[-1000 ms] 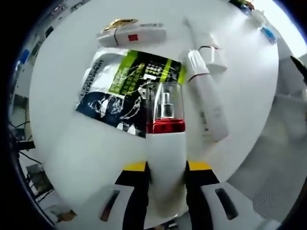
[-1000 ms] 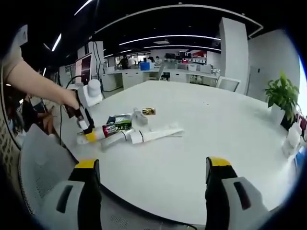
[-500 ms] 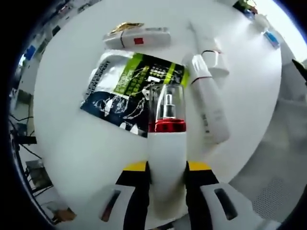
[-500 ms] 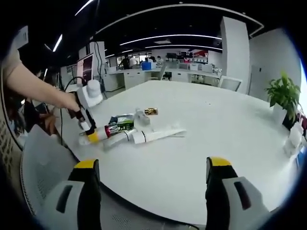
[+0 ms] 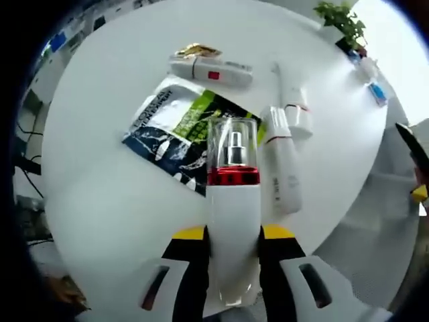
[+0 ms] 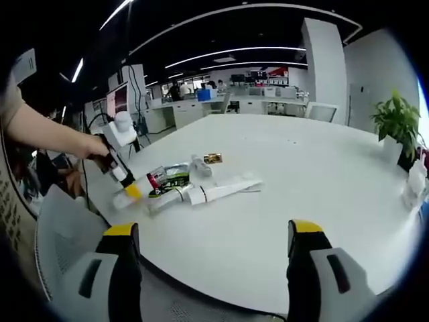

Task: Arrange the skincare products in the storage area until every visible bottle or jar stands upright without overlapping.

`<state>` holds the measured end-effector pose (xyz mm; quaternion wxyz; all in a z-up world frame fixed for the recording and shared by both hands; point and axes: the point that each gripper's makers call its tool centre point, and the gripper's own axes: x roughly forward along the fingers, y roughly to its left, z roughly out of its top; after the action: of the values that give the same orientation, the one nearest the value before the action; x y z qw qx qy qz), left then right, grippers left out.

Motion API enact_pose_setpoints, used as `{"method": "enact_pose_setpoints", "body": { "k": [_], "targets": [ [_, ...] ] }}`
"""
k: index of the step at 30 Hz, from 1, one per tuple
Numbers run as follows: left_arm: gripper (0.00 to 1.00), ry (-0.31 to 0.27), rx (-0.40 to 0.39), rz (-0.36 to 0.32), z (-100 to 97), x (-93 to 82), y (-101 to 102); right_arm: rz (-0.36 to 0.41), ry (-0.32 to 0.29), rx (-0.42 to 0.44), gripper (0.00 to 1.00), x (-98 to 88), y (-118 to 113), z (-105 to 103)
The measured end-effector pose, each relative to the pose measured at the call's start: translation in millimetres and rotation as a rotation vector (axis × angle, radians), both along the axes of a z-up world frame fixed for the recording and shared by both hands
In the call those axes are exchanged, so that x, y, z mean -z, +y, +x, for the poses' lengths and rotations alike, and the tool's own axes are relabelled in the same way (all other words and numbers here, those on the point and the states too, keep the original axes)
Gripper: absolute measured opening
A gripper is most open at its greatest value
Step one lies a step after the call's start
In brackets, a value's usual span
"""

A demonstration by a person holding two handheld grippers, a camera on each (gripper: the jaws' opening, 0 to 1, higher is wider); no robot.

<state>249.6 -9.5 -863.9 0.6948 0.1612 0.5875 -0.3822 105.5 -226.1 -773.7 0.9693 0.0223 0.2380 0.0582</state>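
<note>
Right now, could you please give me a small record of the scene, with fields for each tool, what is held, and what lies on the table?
left tool: shut on the pump bottle
held item: pump bottle, white body, red collar, clear cap, above the table
right tool: open, holding nothing, near the table edge
table: white, round
lying flat: printed sachet, long white tube, white tube with red label
standing upright: none of these products
background: potted plant, office desks

A potted plant stands far beyond the right claw, up and to its right. Office desks and ceiling light strips lie far ahead, and a grey chair sits just left of it.
</note>
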Motion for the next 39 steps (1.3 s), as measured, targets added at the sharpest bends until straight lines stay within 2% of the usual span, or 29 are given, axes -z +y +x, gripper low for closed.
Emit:
{"method": "enact_pose_setpoints", "body": {
  "k": [5,13,17,21,25,26,27,30,32,36,39],
  "targets": [
    [0.23,0.042,-0.087,-0.104,1.2,-14.8,-11.0,0.005,-0.002,-0.008,0.91,-0.2,0.3,0.5],
    [0.23,0.088,-0.170,-0.229,0.4,-33.5,-22.8,0.007,-0.001,-0.029,0.90,0.3,2.9,0.6],
    [0.24,0.123,-0.224,-0.326,-2.7,-47.7,-31.4,0.014,-0.002,-0.050,0.89,0.0,7.1,0.3],
    [0.24,0.148,-0.236,-0.423,-9.2,-64.5,-39.7,0.037,-0.006,-0.072,0.87,-2.0,12.5,0.1],
    [0.24,0.185,-0.242,-0.554,-21.8,-89.7,-53.8,0.106,-0.040,-0.104,0.86,-10.7,21.2,-0.1],
    [0.24,0.187,-0.239,-0.568,-23.3,-92.7,-55.3,0.145,-0.049,-0.105,0.86,-13.6,23.4,0.2],
    [0.24,0.188,-0.232,-0.608,-26.5,-101.6,-59.9,0.172,-0.062,-0.109,0.86,-17.0,25.2,0.9],
    [0.24,0.199,-0.224,-0.696,-33.8,-124.6,-70.3,0.316,-0.116,-0.115,0.86,-33.5,30.8,3.2],
    [0.24,0.211,-0.222,-0.755,-36.8,-141.2,-77.0,0.382,-0.128,-0.106,0.84,-39.8,31.9,3.9],
    [0.24,0.219,-0.199,-0.870,-42.7,-176.5,-89.0,0.422,-0.155,-0.136,0.81,-56.0,38.4,7.7],
    [0.24,0.228,-0.170,-0.945,-49.0,-202.1,-96.6,0.513,-0.204,-0.158,0.81,-79.6,44.6,13.4]
  ]
}}
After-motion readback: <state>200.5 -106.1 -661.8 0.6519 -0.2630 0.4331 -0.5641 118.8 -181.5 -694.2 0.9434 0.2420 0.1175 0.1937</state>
